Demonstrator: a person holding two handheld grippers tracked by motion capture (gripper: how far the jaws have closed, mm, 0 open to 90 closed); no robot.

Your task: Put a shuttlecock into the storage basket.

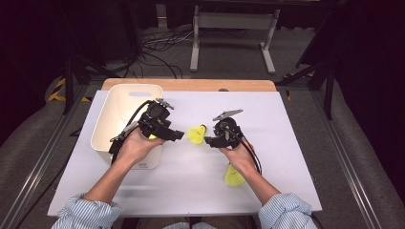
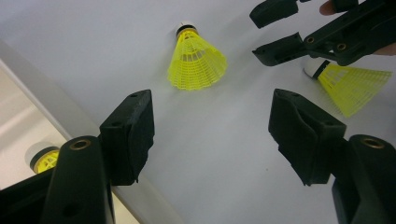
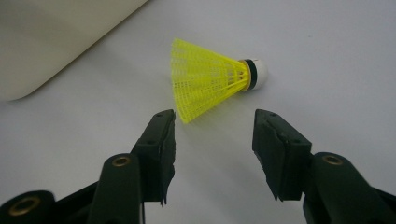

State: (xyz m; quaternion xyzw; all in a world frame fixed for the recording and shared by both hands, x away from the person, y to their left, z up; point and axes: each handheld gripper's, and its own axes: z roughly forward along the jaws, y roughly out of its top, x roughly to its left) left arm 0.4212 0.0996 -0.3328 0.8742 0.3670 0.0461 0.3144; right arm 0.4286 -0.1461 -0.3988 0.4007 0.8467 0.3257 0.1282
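Note:
A yellow shuttlecock (image 1: 197, 134) (image 2: 196, 60) (image 3: 210, 79) lies on its side on the white table top, between my two grippers. My right gripper (image 1: 208, 140) (image 3: 214, 116) (image 2: 271, 28) stands open just short of its skirt, with nothing between the jaws. My left gripper (image 1: 176, 135) (image 2: 212, 100) is open and empty, hovering by the near right corner of the white bin (image 1: 114, 119) (image 2: 18, 116) (image 3: 46, 42). A second yellow shuttlecock (image 1: 233, 176) (image 2: 350, 84) lies beside my right wrist. A third one (image 2: 44, 157) rests inside the bin.
The white sheet (image 1: 267, 119) covers a wooden table whose edge (image 1: 191, 85) shows at the back. Beyond it are floor cables (image 1: 157, 52) and a grey stand (image 1: 234, 28). Metal rails run along both sides of the table.

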